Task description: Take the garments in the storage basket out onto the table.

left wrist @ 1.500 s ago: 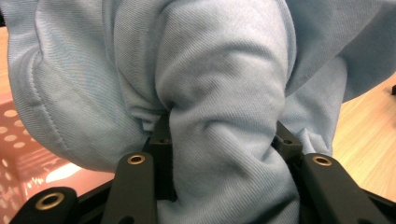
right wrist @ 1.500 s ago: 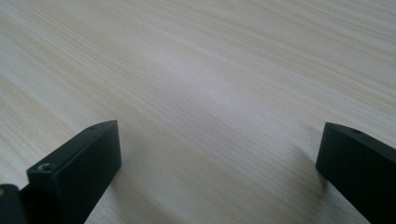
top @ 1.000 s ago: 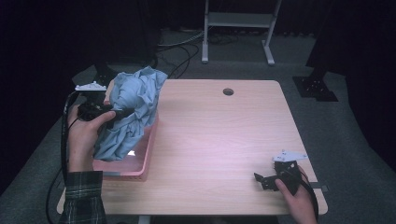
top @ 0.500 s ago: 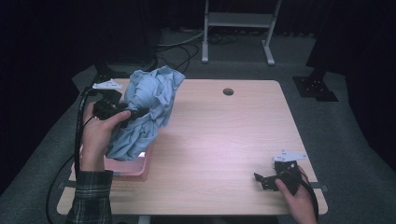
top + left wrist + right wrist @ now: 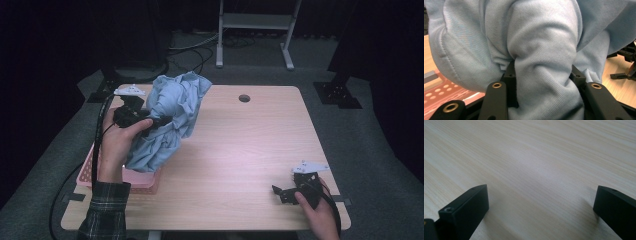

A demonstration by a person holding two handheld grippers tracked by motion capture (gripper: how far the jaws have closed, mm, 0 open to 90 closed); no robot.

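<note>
A light blue garment point(image 5: 170, 117) hangs bunched above the table's left side, its lower end draping into a pink basket point(image 5: 142, 179). My left gripper point(image 5: 162, 120) is shut on a thick fold of this cloth point(image 5: 544, 70), which bulges up between the two black jaws. My right gripper point(image 5: 281, 192) rests low at the table's front right, its fingers point(image 5: 469, 212) wide apart over bare wood with nothing between them.
The wooden table point(image 5: 250, 150) has a round cable hole point(image 5: 244, 98) near its far edge. Beyond it stand a metal frame point(image 5: 255, 25) and cables on the grey floor. A black stand foot point(image 5: 340, 94) sits at the far right.
My left hand has carried the blue garment up and to the right, lifting most of it out of the pink basket. The right gripper has stayed put.
</note>
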